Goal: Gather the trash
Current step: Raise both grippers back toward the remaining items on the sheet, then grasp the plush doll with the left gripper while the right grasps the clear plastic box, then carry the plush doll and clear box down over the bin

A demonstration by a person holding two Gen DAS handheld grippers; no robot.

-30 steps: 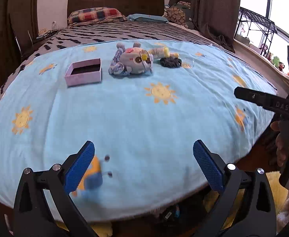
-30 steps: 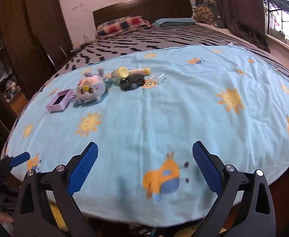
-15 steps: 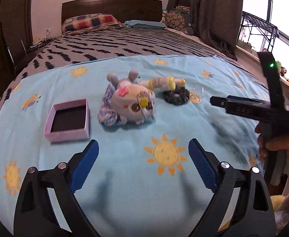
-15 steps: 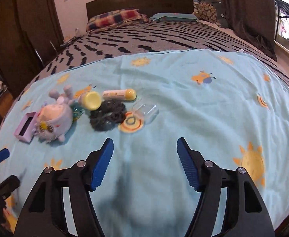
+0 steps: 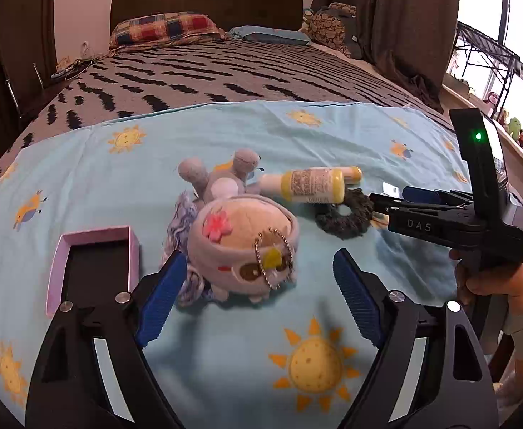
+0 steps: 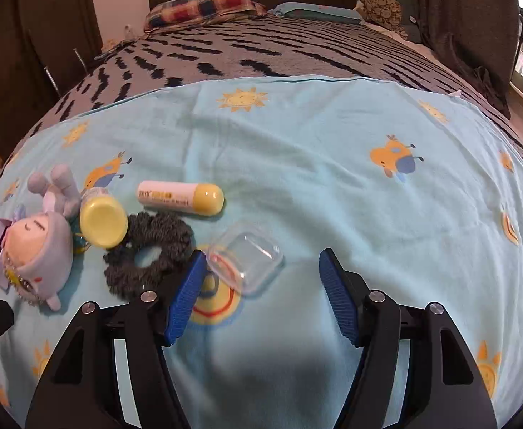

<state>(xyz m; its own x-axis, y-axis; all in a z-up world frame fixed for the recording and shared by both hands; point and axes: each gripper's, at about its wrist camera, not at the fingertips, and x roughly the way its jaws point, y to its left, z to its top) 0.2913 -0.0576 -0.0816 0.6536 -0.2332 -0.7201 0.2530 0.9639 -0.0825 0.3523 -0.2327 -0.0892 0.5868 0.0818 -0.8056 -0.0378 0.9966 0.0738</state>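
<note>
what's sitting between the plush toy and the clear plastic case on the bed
In the right wrist view, a yellow-capped bottle and a dark scrunchie lie between the plush toy and the clear plastic case.

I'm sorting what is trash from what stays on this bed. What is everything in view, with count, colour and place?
plush toy: 1, grey and cream, blanket's left part
box: 1, pink, open, left of plush toy
bottles: 2, yellow and white, behind scrunchie
scrunchie: 1, dark grey, right of plush toy
clear case: 1, transparent, right of scrunchie
blanket: 1, light blue with suns
pillows: 2, plaid and blue, at headboard
left gripper: jaws closing, nothing gripped
right gripper: open, nothing gripped
</note>
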